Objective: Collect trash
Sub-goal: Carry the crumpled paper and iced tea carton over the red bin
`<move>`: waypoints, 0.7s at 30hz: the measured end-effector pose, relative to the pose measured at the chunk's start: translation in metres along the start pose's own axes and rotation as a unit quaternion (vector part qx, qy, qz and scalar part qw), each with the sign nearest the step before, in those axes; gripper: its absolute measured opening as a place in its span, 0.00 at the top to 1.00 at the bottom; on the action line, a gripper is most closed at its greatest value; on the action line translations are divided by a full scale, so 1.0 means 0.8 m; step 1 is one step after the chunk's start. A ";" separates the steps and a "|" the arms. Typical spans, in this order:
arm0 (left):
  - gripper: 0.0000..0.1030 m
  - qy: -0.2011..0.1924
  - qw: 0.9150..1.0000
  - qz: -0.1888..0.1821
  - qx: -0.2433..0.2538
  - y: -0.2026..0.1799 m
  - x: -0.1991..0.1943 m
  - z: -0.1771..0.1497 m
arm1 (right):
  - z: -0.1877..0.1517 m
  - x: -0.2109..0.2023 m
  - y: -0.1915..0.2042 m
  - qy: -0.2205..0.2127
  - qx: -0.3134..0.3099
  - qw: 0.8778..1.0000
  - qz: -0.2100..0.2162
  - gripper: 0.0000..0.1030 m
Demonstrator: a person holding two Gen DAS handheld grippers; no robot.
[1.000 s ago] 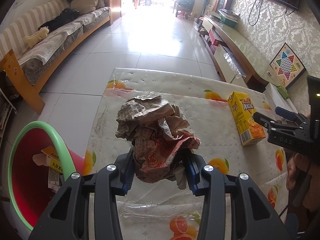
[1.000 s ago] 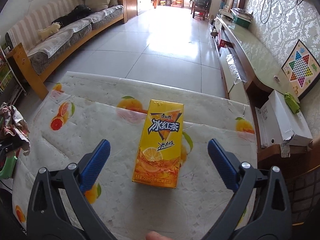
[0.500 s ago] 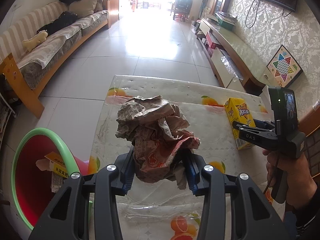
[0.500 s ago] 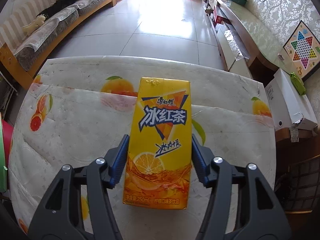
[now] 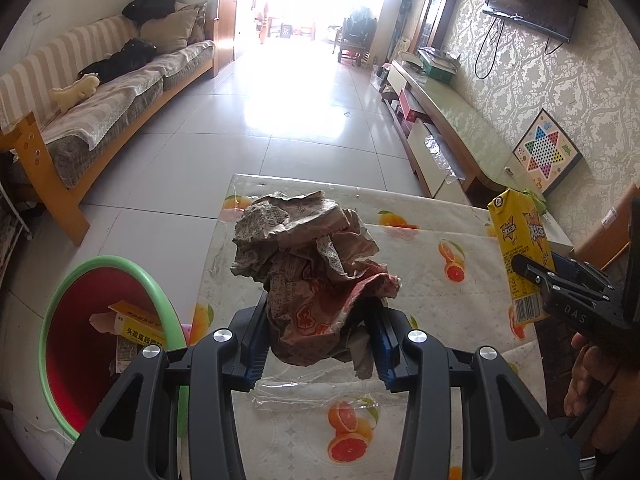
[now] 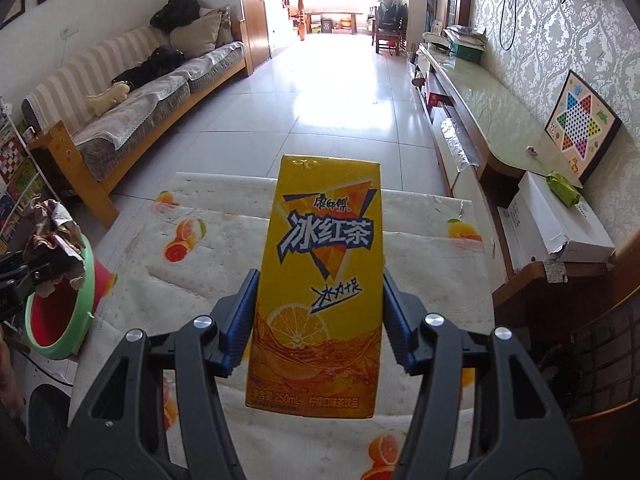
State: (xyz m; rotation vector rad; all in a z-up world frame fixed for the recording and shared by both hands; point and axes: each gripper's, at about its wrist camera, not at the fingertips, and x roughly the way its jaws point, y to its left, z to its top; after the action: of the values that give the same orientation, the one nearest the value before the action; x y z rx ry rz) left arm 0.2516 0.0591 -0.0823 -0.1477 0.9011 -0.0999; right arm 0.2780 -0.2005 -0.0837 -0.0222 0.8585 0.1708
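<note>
Both pieces of trash are being carried above the worktop [image 5: 432, 280], the left gripper [image 5: 318, 344] clenching the crumpled paper wad [image 5: 308, 276] and the right gripper [image 6: 318, 320] the yellow tea carton [image 6: 320, 292], so next each load probably needs swinging over the red bin [image 5: 80, 344] on the floor beside it before the fingers [image 6: 240, 320] are releasing.

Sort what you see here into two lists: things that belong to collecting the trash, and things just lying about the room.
Belongs to the job:
crumpled paper in left gripper
yellow drink carton in right gripper
red bin

Just lying about:
checkers board
sofa
white box
</note>
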 end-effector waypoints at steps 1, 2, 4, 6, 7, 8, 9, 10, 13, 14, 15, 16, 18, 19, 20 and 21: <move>0.61 -0.004 1.000 0.000 -0.001 0.003 -0.009 -0.002 | -0.002 -0.009 0.006 -0.004 -0.002 1.000 0.004 0.46; 0.61 -0.007 1.000 0.000 0.000 0.006 -0.017 -0.005 | -0.005 -0.016 0.012 -0.006 -0.003 1.000 0.008 0.46; 0.61 -0.010 1.000 -0.002 -0.006 0.015 -0.031 -0.010 | -0.012 -0.027 0.027 -0.007 -0.004 1.000 0.019 0.46; 0.61 -0.015 1.000 0.003 -0.008 0.027 -0.043 -0.016 | -0.017 -0.034 0.045 -0.006 -0.011 1.000 0.027 0.46; 0.61 -0.016 1.000 0.006 -0.011 0.034 -0.049 -0.018 | -0.019 -0.037 0.055 -0.007 -0.015 0.999 0.032 0.46; 0.61 -0.017 1.000 0.009 -0.015 0.042 -0.054 -0.020 | -0.021 -0.040 0.065 -0.007 -0.020 0.999 0.036 0.46; 0.61 -0.019 1.000 0.013 -0.019 0.052 -0.059 -0.022 | -0.022 -0.042 0.075 -0.007 -0.024 0.999 0.039 0.46; 0.61 -0.020 0.999 0.016 -0.023 0.060 -0.064 -0.024 | -0.023 -0.044 0.085 -0.006 -0.028 0.999 0.044 0.46; 0.61 -0.024 0.999 0.027 -0.039 0.090 -0.076 -0.030 | -0.023 -0.047 0.118 -0.007 -0.043 0.997 0.057 0.46; 0.61 -0.025 0.998 0.029 -0.045 0.101 -0.080 -0.031 | -0.023 -0.048 0.130 -0.007 -0.048 0.997 0.061 0.46; 0.61 -0.025 0.998 0.033 -0.050 0.111 -0.084 -0.033 | -0.021 -0.048 0.141 -0.008 -0.053 0.996 0.066 0.46; 0.61 -0.025 0.998 0.036 -0.053 0.120 -0.087 -0.034 | -0.020 -0.049 0.153 -0.010 -0.059 0.996 0.069 0.46; 0.61 -0.025 0.997 0.047 -0.055 0.140 -0.090 -0.037 | -0.018 -0.051 0.175 -0.015 -0.072 0.995 0.074 0.46; 0.61 -0.022 0.997 0.052 -0.057 0.149 -0.089 -0.039 | -0.017 -0.052 0.186 -0.015 -0.076 0.994 0.079 0.46; 0.61 -0.020 0.996 0.055 -0.062 0.158 -0.088 -0.041 | -0.016 -0.052 0.196 -0.015 -0.081 0.993 0.083 0.46; 0.61 -0.018 0.996 0.058 -0.066 0.168 -0.087 -0.042 | -0.017 -0.053 0.206 -0.016 -0.087 0.992 0.086 0.46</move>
State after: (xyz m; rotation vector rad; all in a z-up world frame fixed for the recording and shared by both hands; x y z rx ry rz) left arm 0.1853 0.1993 -0.0721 -0.2184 0.8792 0.0709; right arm 0.2145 -0.0451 -0.0521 -0.1089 0.8109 0.4060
